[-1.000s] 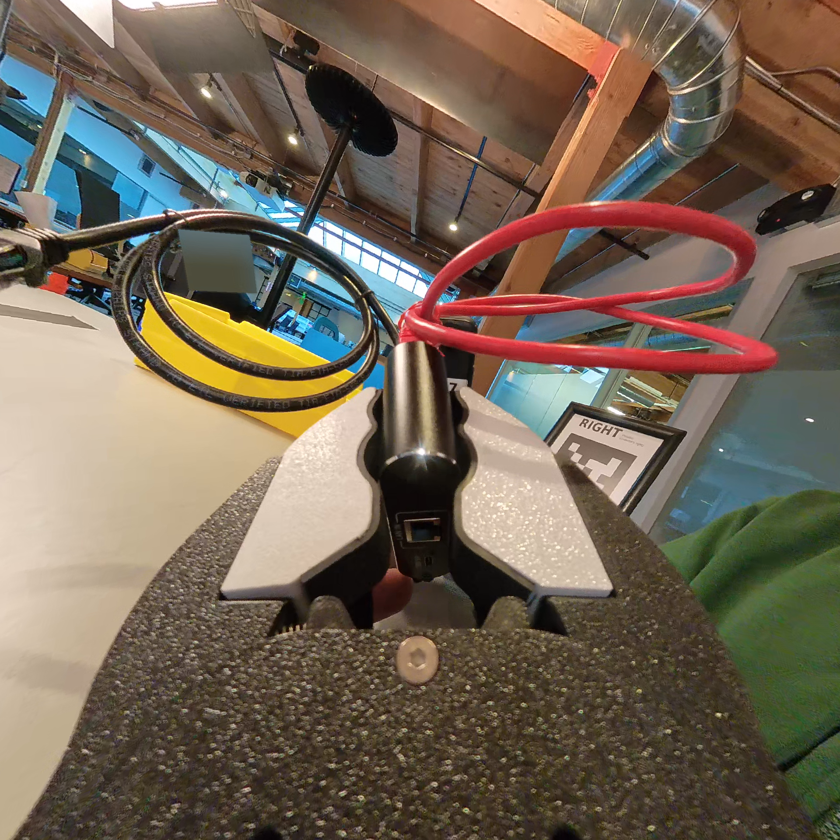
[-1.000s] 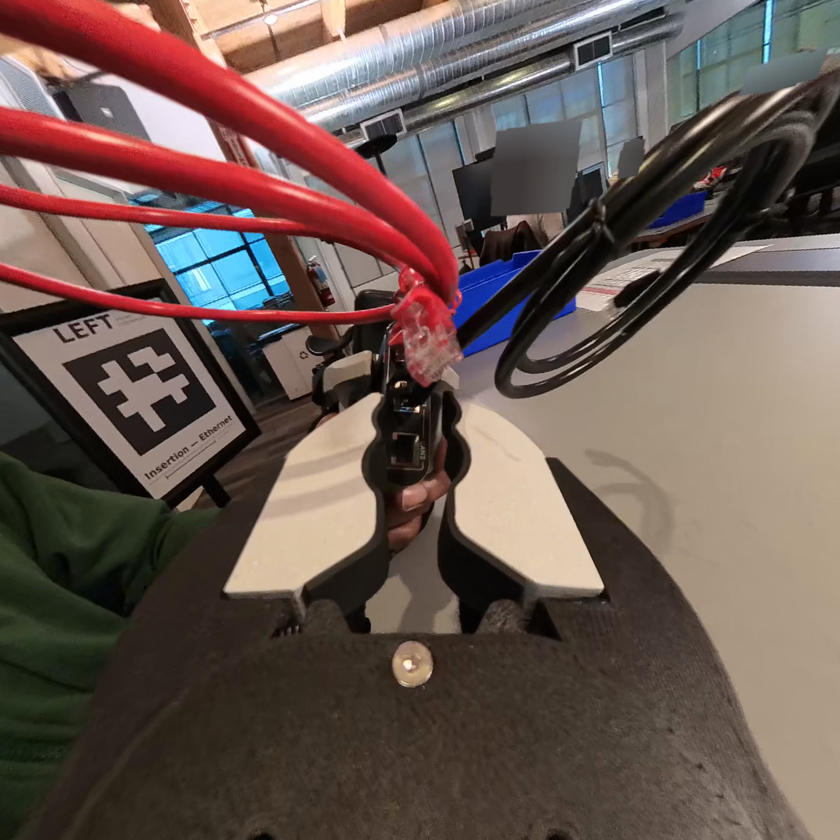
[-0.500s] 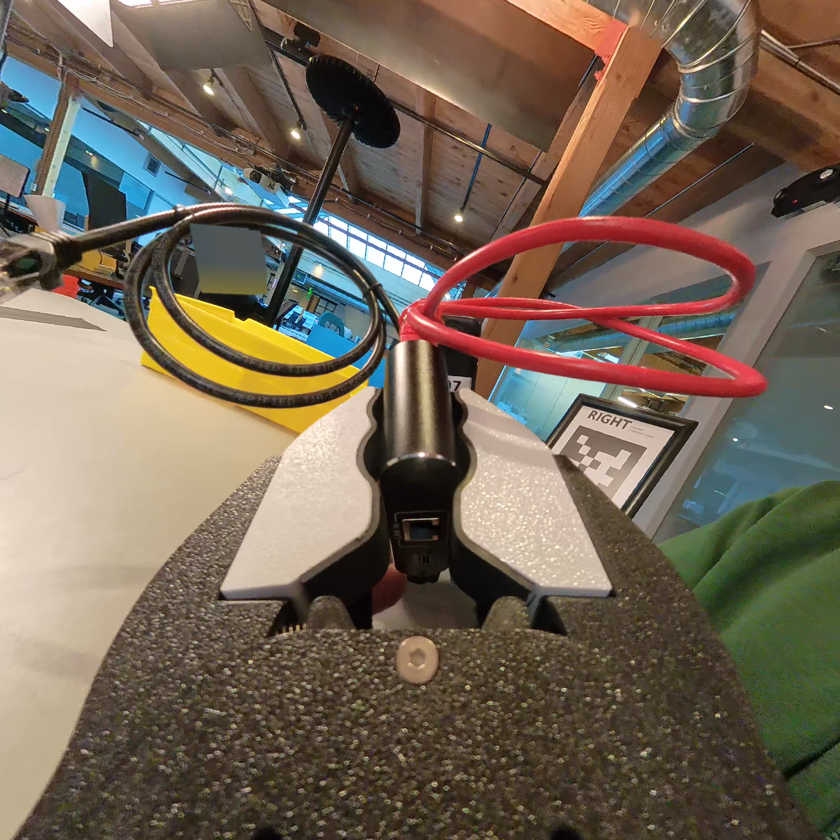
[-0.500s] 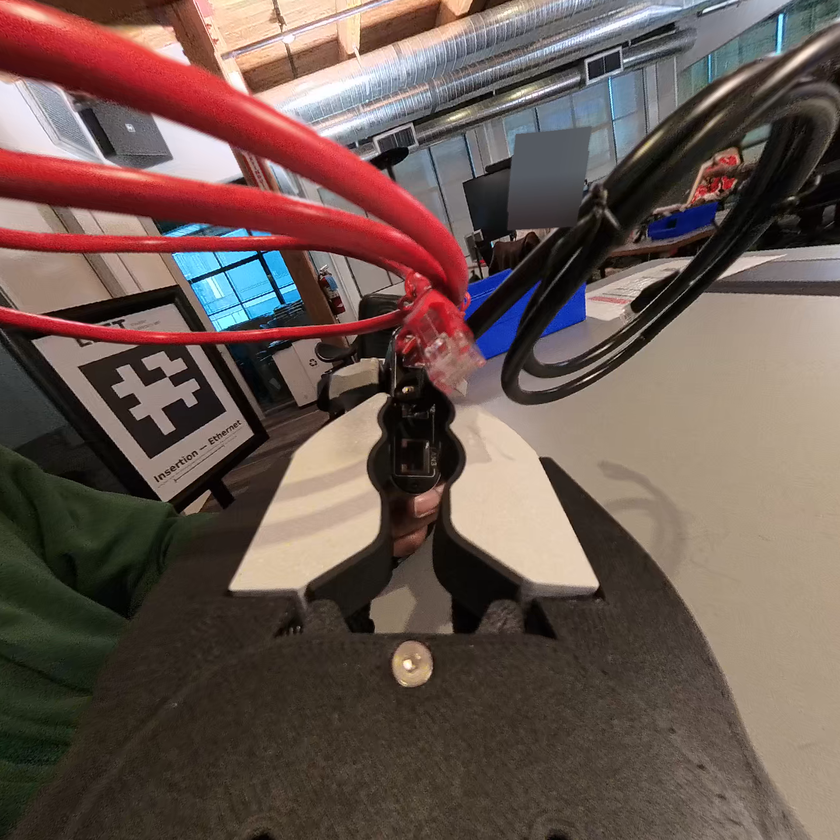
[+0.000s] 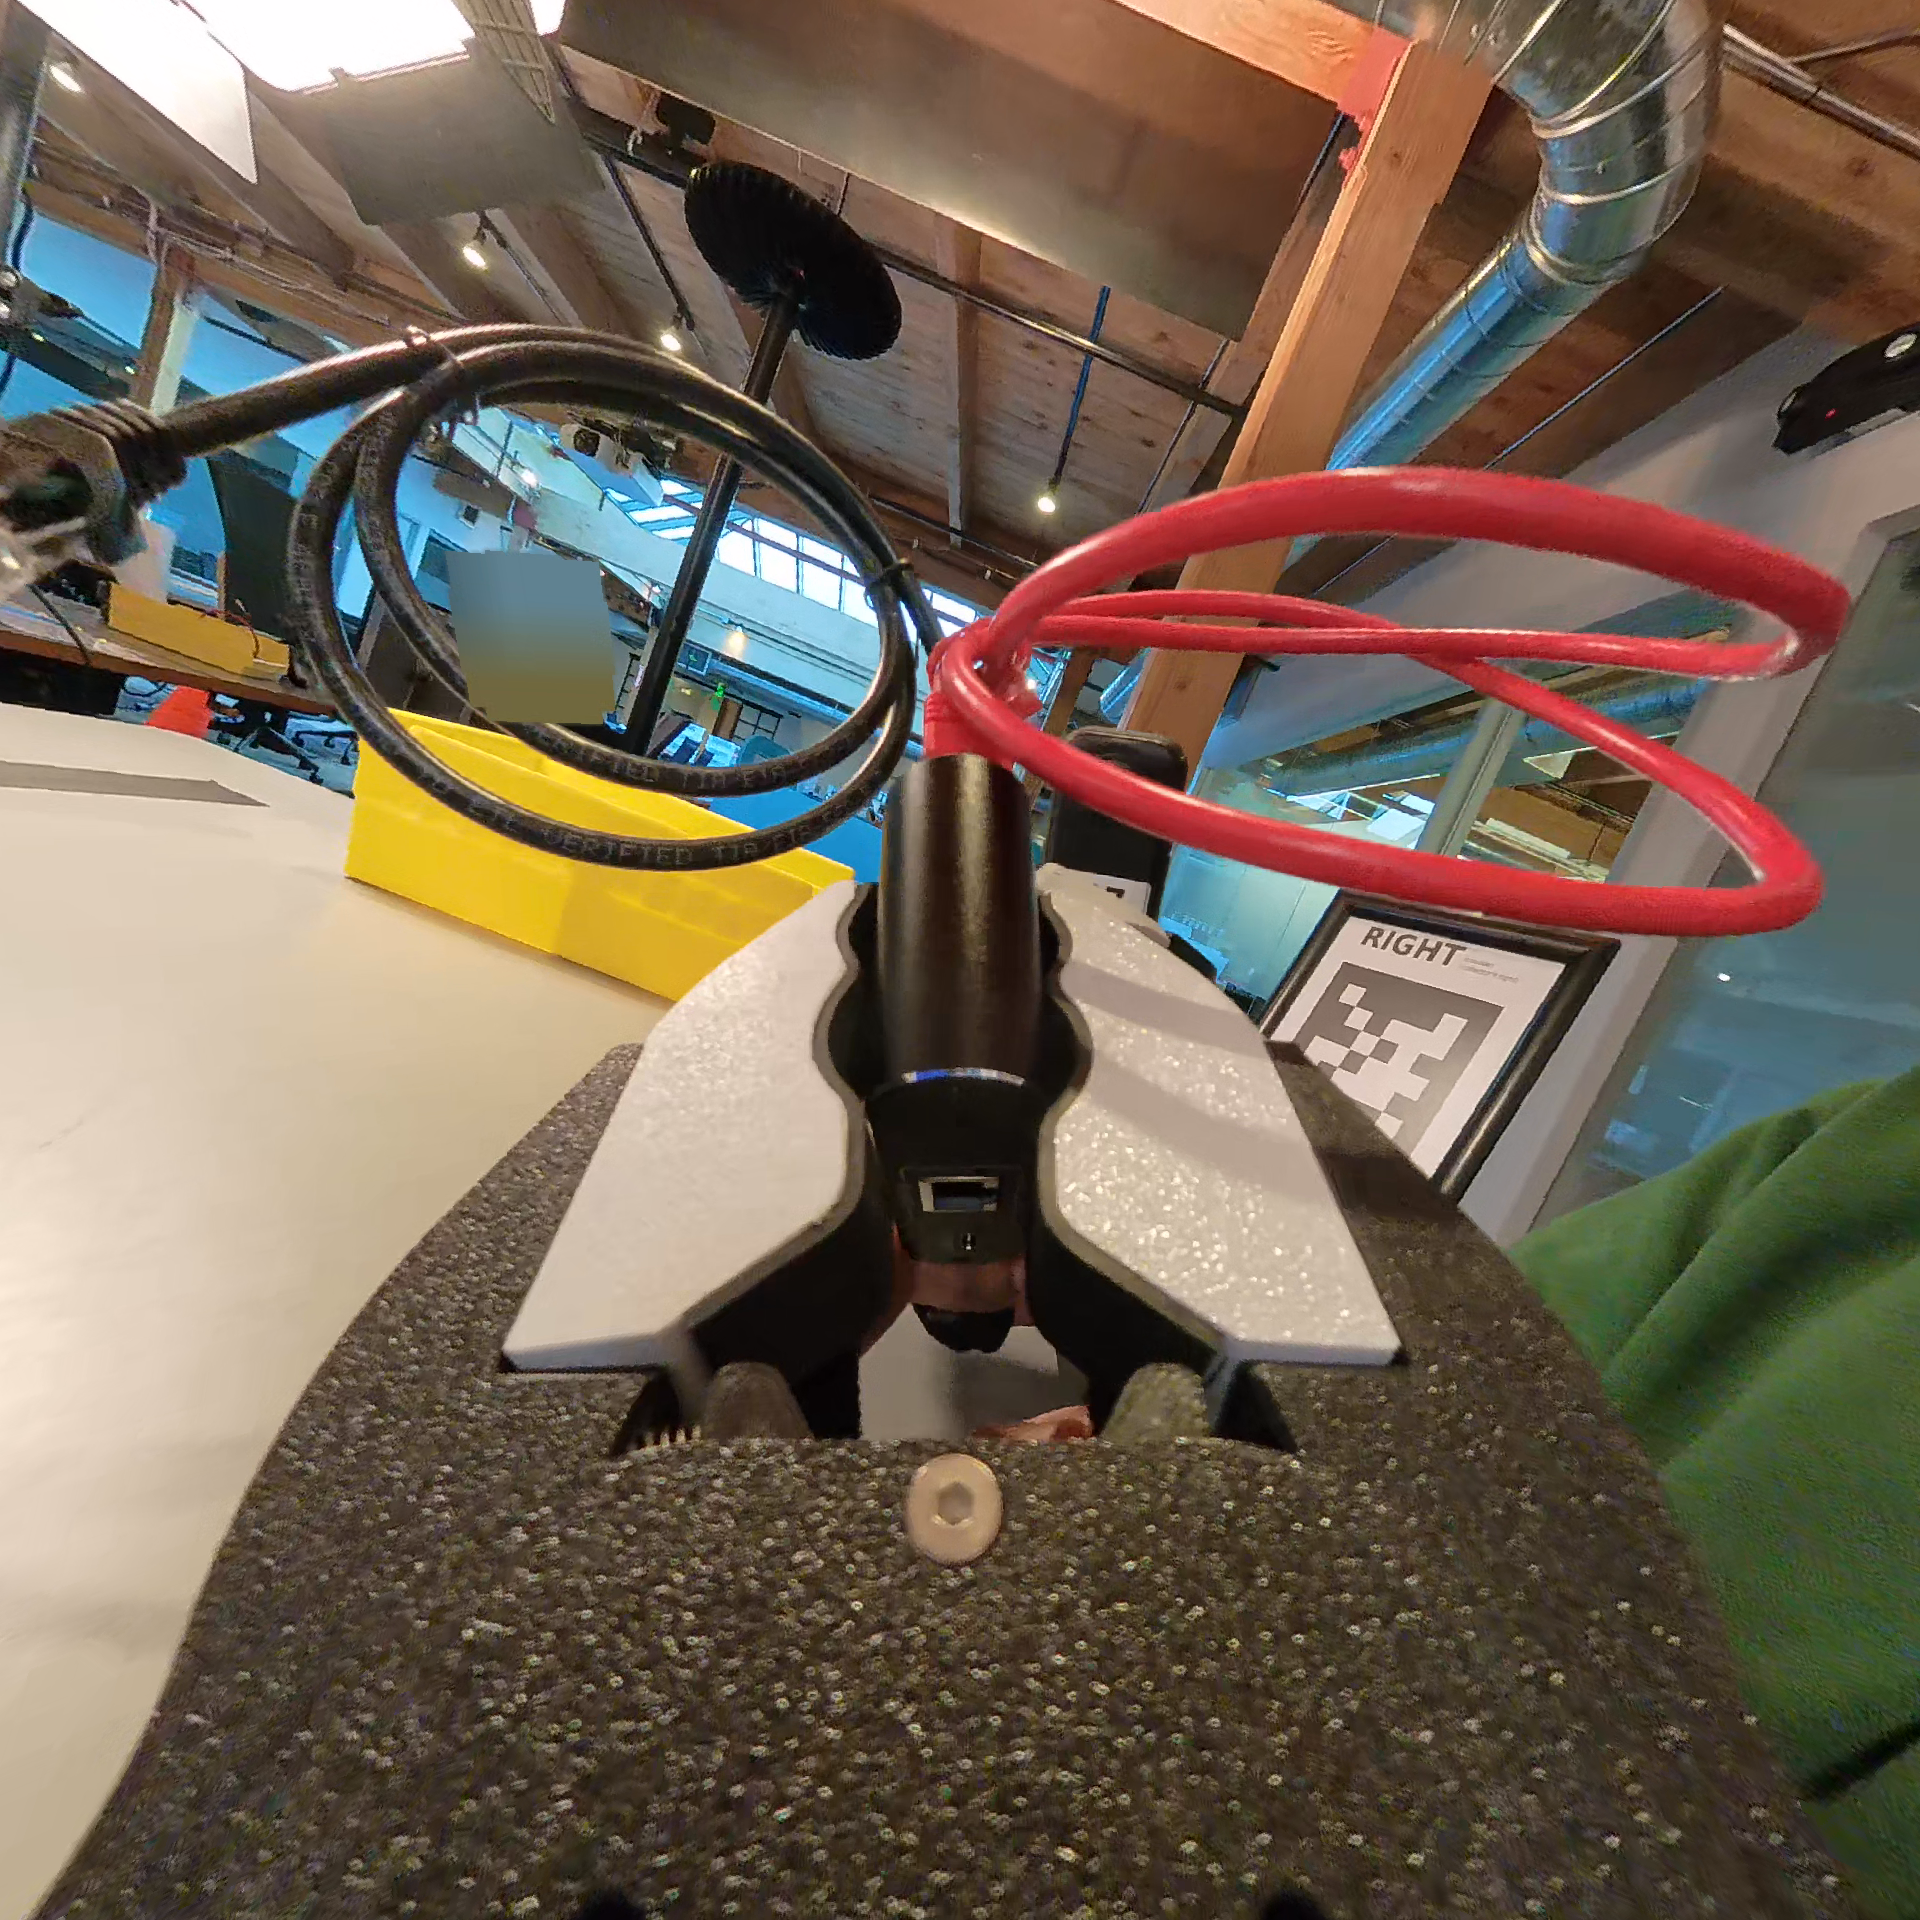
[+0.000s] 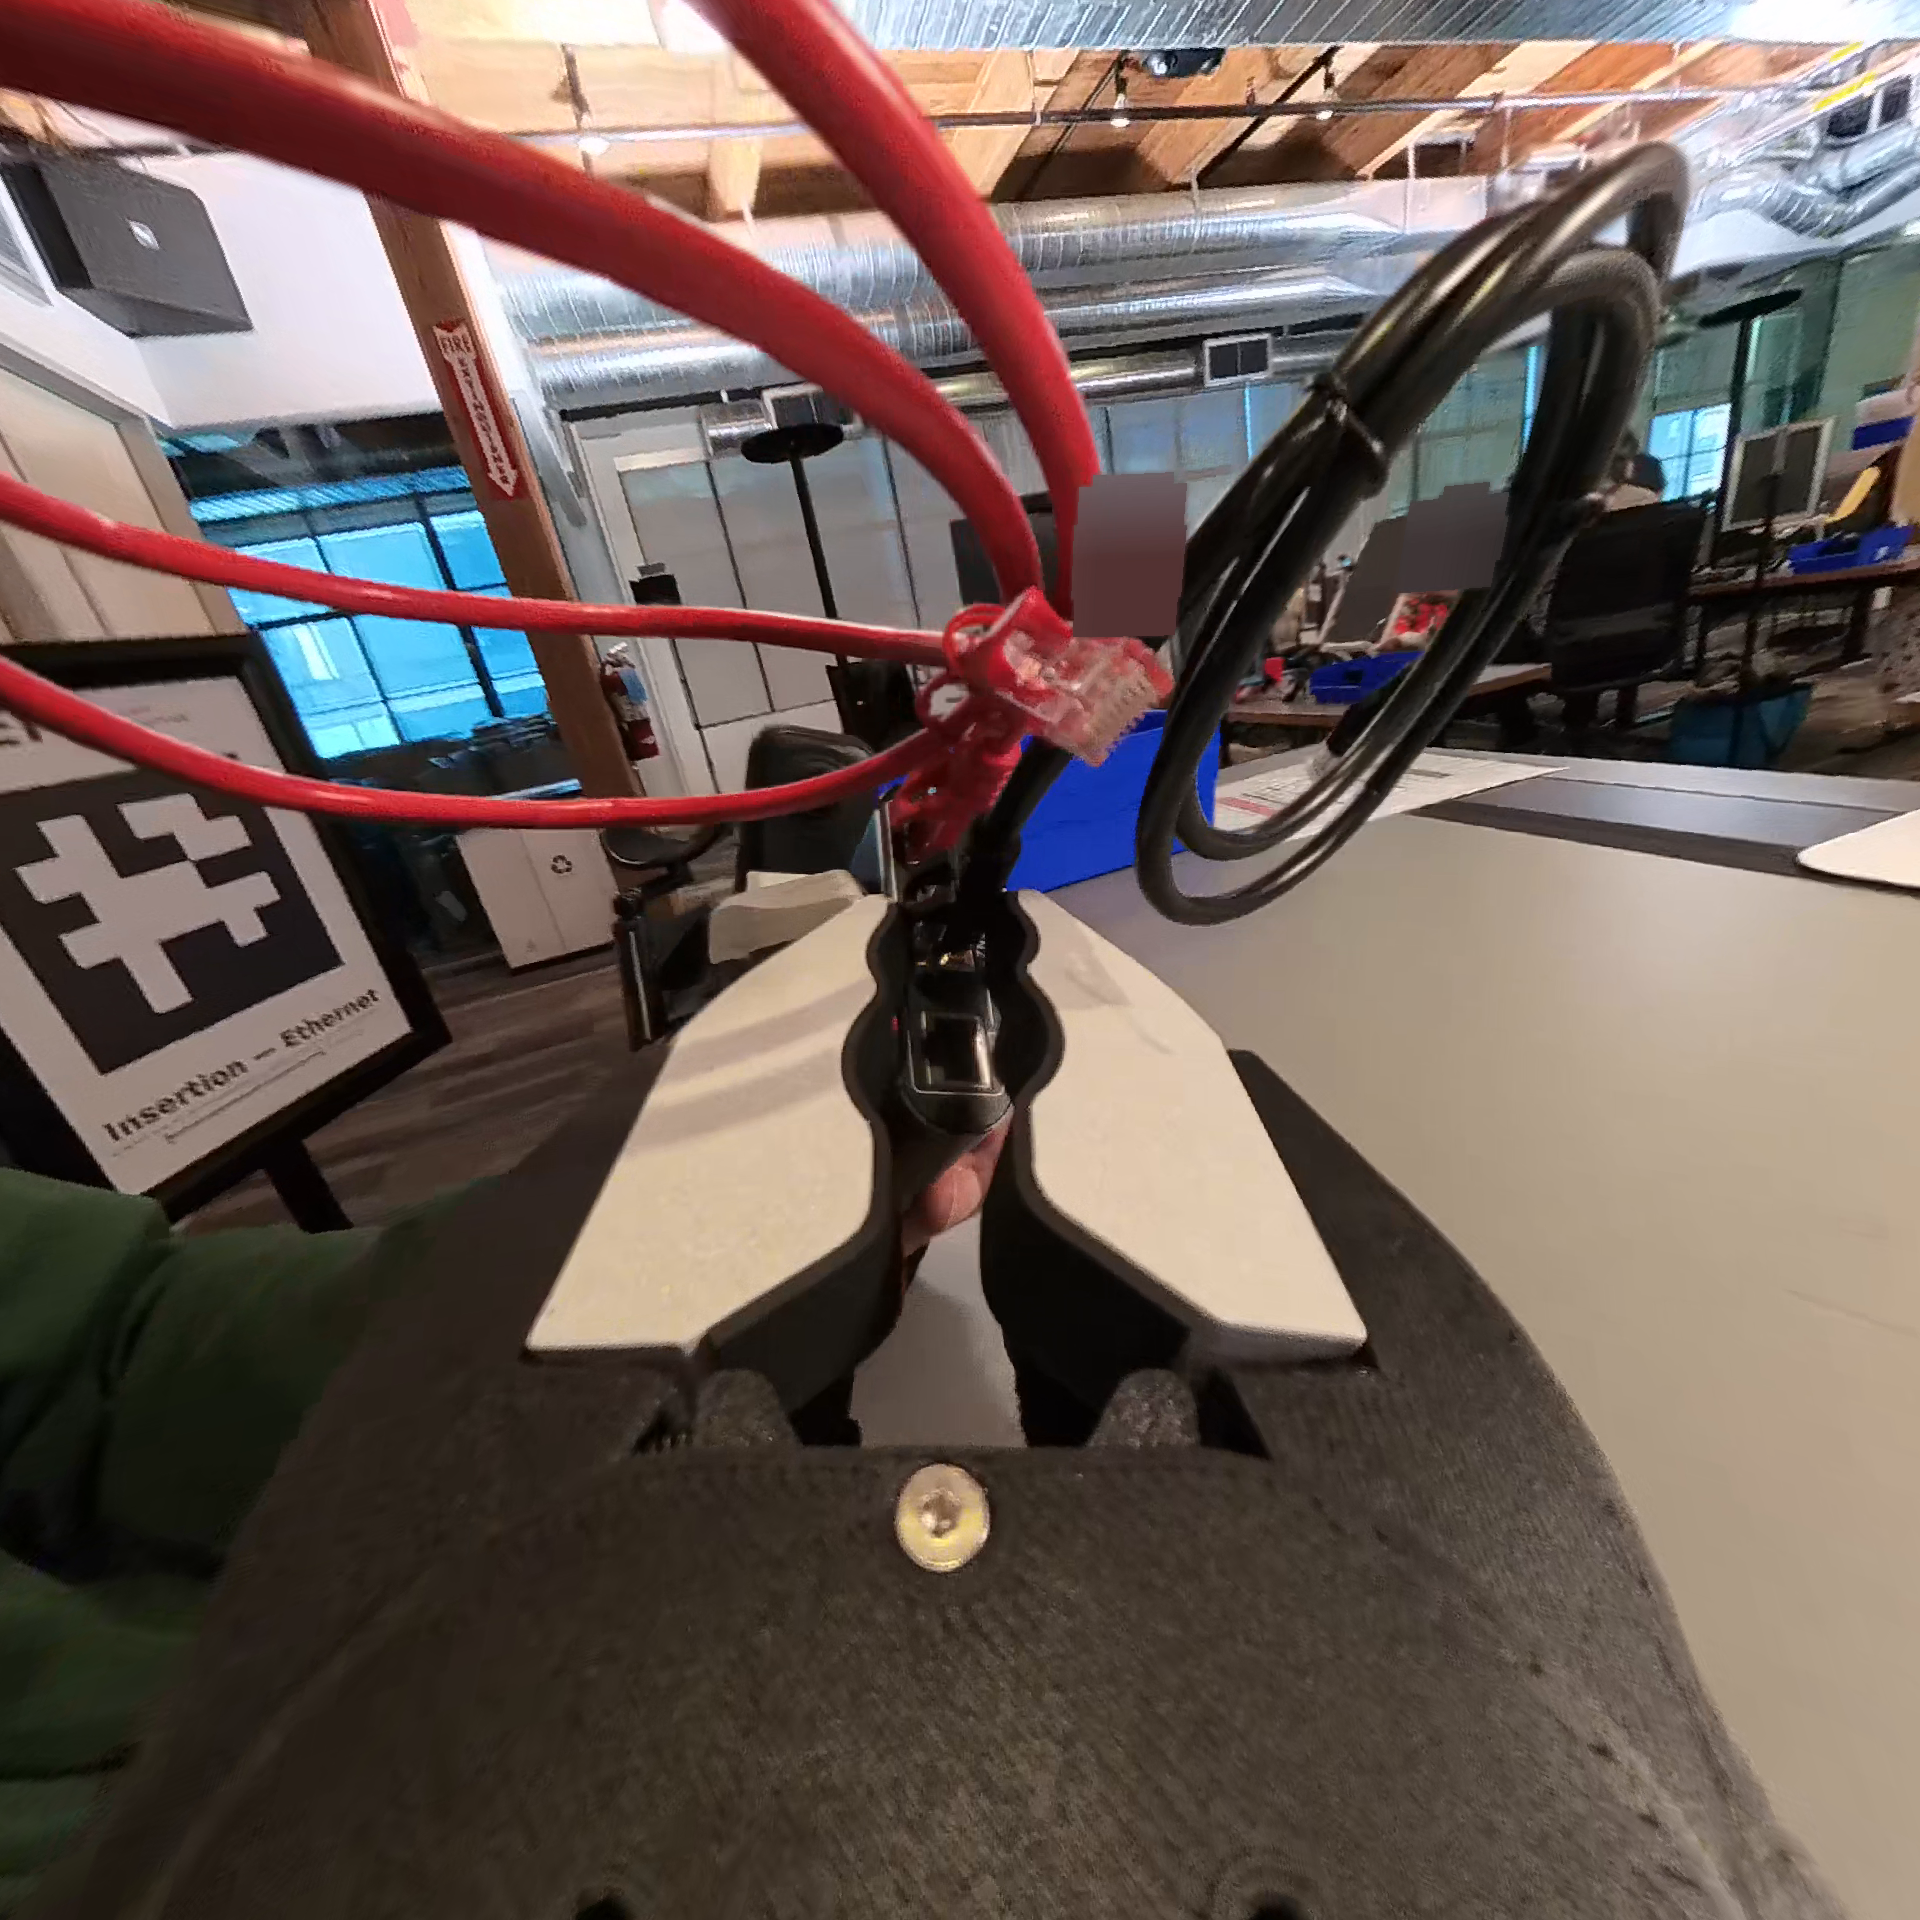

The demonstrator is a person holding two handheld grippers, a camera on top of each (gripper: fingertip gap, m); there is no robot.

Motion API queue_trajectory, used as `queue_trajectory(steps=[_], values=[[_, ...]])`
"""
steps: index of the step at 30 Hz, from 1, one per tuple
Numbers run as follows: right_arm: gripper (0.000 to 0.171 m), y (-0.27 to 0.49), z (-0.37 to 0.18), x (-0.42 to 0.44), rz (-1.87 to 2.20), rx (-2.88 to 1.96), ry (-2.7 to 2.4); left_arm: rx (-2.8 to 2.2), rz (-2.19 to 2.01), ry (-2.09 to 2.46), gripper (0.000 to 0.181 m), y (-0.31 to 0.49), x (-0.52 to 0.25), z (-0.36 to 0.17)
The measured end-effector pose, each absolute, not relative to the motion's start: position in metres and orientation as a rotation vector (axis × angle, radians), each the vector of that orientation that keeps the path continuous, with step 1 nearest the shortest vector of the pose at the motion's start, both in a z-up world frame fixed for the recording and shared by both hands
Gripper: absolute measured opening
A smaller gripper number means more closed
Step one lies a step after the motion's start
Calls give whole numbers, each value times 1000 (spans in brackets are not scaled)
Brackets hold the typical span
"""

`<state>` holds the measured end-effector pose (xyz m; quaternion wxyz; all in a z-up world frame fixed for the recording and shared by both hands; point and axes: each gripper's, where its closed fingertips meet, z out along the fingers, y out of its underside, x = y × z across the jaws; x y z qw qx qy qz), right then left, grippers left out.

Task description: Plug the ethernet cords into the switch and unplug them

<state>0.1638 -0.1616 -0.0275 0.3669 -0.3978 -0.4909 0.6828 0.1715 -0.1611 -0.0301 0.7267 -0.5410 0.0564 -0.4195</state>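
Holding one small black switch [image 5: 961, 997] between both grippers, above the table [image 5: 208, 1091].

Left gripper [image 5: 961, 1049] and right gripper [image 6: 951, 1023] are each clamping an end; red cord [image 5: 1455, 727] and black cord [image 5: 582, 582] are looping upward, likely to snag or twist loose.

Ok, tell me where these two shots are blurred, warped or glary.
Left wrist view: sharp on the switch; the black plug at the left edge is soft, the duct bends from wide-angle distortion, a glint crosses the switch. Right wrist view: softer overall, the red cord smears near the lens, the red plug is fairly clear.
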Motion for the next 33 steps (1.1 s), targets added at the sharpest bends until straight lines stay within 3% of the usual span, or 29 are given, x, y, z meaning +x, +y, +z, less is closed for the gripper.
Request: queue_trajectory(steps=[7,14,21,29,33], values=[[15,-165,-23,168,1567,-948,-1346,-1169,-931,165,27,-165,175,-27],[13,-167,-19,172,1862,-980,-1276,-1171,-836,219,27,-167,181,-24],[14,-166,-18,171,1562,-936,-1342,-1174,-810,224,28,-167,180,-24],[14,-167,-14,174,1848,-969,-1269,-1162,-721,258,28,-169,184,-21],[13,-90,7,197,1731,-1032,-982,-1047,-670,338,28,-191,188,-9]])
